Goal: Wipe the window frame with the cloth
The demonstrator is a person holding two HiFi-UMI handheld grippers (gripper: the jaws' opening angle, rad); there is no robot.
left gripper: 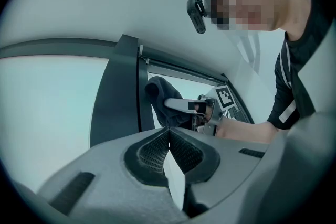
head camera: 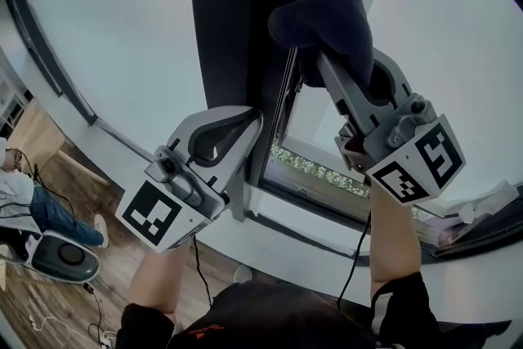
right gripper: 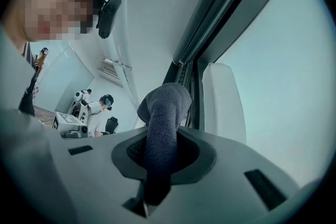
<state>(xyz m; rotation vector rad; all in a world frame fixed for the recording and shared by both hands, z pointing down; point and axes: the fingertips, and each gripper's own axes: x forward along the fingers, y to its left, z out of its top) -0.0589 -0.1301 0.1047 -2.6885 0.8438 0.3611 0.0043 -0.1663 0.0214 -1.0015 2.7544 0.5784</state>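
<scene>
A dark window frame (head camera: 245,37) runs up the middle of the head view, with bright panes on both sides. My right gripper (head camera: 327,53) is shut on a dark blue-grey cloth (head camera: 323,19), whose bunched end lies against the frame's inner edge. In the right gripper view the cloth (right gripper: 160,134) hangs out between the jaws beside the frame (right gripper: 210,34). My left gripper (head camera: 237,123) is held lower, left of the frame, its jaws together with nothing in them. The left gripper view shows the frame (left gripper: 118,92), the cloth (left gripper: 163,99) and my right gripper beyond its closed jaws (left gripper: 169,136).
A white sill (head camera: 327,217) runs below the window, with white objects (head camera: 482,204) at its right end. Wooden floor (head camera: 49,298) and a seated person (head camera: 24,200) lie far below at left. Another person at a desk (right gripper: 100,113) shows in the right gripper view.
</scene>
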